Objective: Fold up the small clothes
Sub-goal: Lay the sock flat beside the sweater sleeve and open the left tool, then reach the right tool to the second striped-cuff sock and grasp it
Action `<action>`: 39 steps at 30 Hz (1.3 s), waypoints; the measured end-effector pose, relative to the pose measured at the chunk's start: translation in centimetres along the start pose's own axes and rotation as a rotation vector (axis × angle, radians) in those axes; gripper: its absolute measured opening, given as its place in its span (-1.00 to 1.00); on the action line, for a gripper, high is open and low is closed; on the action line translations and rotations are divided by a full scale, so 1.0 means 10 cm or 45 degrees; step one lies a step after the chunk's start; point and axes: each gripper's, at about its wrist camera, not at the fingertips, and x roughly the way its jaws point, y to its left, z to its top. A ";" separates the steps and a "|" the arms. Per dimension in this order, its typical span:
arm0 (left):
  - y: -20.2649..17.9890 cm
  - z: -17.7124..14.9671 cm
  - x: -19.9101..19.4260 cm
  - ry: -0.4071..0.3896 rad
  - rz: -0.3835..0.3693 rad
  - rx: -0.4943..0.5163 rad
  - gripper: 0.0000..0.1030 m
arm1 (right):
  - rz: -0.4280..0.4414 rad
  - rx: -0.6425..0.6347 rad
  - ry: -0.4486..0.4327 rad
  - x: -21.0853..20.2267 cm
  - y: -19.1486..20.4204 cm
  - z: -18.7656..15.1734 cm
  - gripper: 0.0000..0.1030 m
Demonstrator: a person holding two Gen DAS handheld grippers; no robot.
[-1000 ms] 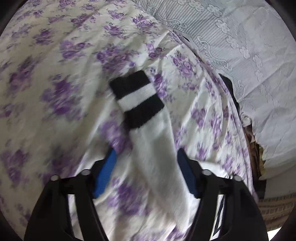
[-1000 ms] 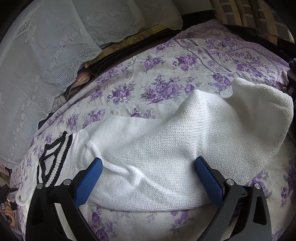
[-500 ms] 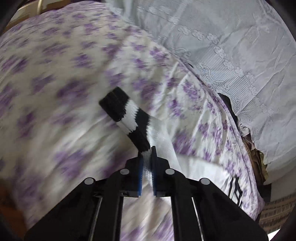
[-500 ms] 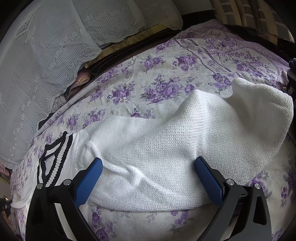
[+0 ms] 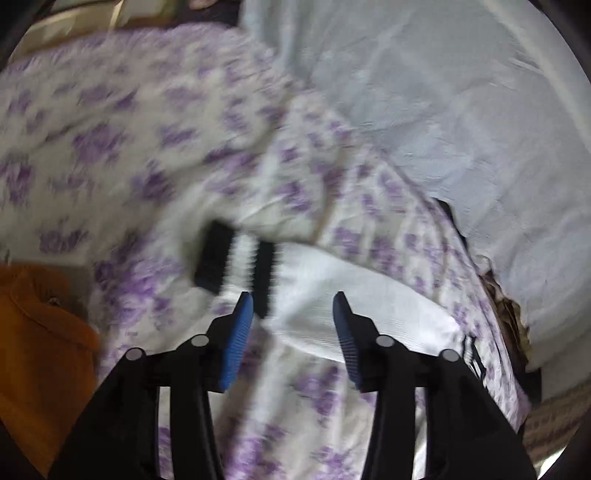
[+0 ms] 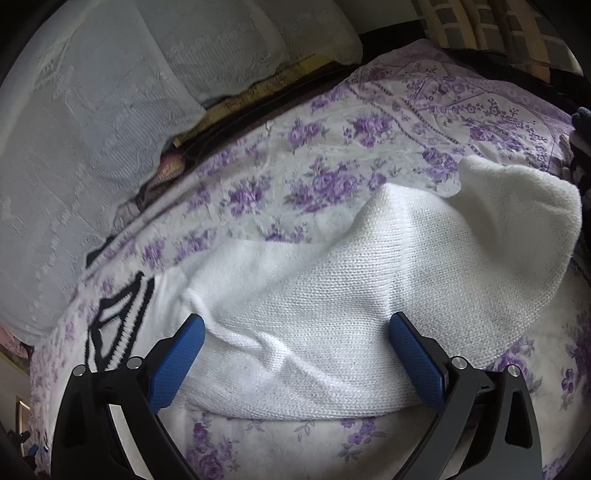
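Note:
A white knit sock (image 5: 354,295) with a black-white-black cuff (image 5: 236,262) lies on the purple-flowered bedsheet (image 5: 110,147). My left gripper (image 5: 293,301) hovers just short of it. Its jaws are opening, the sock's leg shows between the blue fingertips (image 5: 242,306), and the pads do not press on it. In the right wrist view the sock's broad foot part (image 6: 369,277) spreads across the sheet. My right gripper (image 6: 295,321) stands wide open over it, with a pad at either side. A thin black-striped knit edge (image 6: 118,317) lies at the sock's left end.
A white lace cover (image 5: 443,110) (image 6: 74,147) rises along the bed's far side, with a dark gap (image 6: 258,99) below it. Orange cloth (image 5: 37,332) sits at the left edge. Checked fabric (image 6: 480,29) and dark items (image 6: 581,155) border the bed's right.
The left gripper shut on the sock's leg near the cuff, carried it across the sheet, and has since parted its jaws, so the cuff lies flat. The right gripper has kept still.

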 end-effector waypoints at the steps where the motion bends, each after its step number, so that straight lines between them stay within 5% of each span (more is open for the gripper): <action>1: -0.10 -0.01 0.02 0.009 -0.001 0.047 0.06 | 0.037 0.016 -0.042 -0.08 0.00 0.02 0.93; 4: -0.47 -0.08 0.30 0.069 0.081 0.206 0.21 | 0.174 -0.029 -0.137 -0.29 0.13 0.08 0.93; 8: -0.35 -0.09 0.82 0.194 0.194 0.140 0.20 | 0.369 -0.167 -0.051 -0.25 0.39 0.07 0.93; 12: -0.40 -0.13 0.78 0.150 0.252 0.239 0.21 | 0.124 -0.113 0.165 0.22 0.18 0.07 0.85; 13: -0.40 -0.14 0.75 0.142 0.263 0.237 0.20 | 0.183 -0.018 0.128 0.16 0.04 0.10 0.78; 18: -0.81 -0.32 0.33 0.057 0.133 0.338 0.22 | 0.182 0.150 -0.110 -0.53 -0.20 0.31 0.80; 22: -1.52 -0.62 0.23 0.039 0.058 0.540 0.51 | 0.056 0.265 -0.206 -0.92 -0.47 0.38 0.80; 25: -2.08 -0.95 0.31 0.092 -0.052 0.643 0.59 | 0.025 0.384 -0.234 -1.02 -0.72 0.32 0.74; 29: -2.61 -1.39 0.62 0.209 -0.072 0.731 0.59 | -0.017 0.382 -0.150 -0.83 -0.74 0.35 0.72; 34: -2.94 -1.83 0.94 0.352 -0.096 0.785 0.59 | -0.046 0.522 -0.135 -0.71 -0.82 0.38 0.62; 39: -3.13 -2.17 1.09 0.420 -0.157 0.821 0.64 | -0.049 0.550 -0.215 -0.96 -0.75 0.33 0.77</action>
